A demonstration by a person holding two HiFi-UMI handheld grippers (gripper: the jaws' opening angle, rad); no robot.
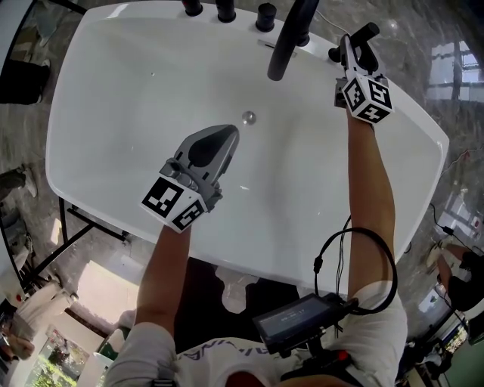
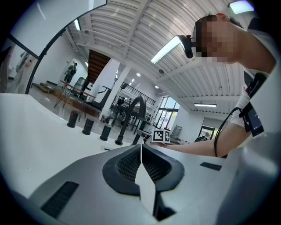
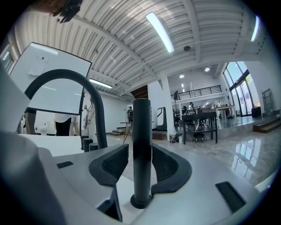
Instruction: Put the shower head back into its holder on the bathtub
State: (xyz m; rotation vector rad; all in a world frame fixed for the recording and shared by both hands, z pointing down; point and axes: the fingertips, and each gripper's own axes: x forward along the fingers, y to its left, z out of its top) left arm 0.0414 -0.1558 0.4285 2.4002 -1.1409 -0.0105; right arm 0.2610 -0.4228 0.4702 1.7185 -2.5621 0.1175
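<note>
Black shower head (image 3: 142, 145) is standing upright in its holder (image 3: 141, 203) on the rim of the white bathtub (image 1: 151, 75). The right gripper (image 3: 140, 165) is keeping its jaws slightly apart around it, not pressing. A curved faucet (image 1: 291, 34) and three knobs (image 1: 225, 9) are standing beside. The left gripper (image 1: 221, 140) is hovering over the basin, closed and empty. From the head view, the right gripper is hiding most of the shower head.

On bathtub (image 1: 136, 68) rim: shower head (image 3: 141, 145) right of faucet (image 1: 291, 30).

Ceiling strip lights (image 3: 160, 30) shine bright; frames sharp, edges fisheye-bent.
</note>
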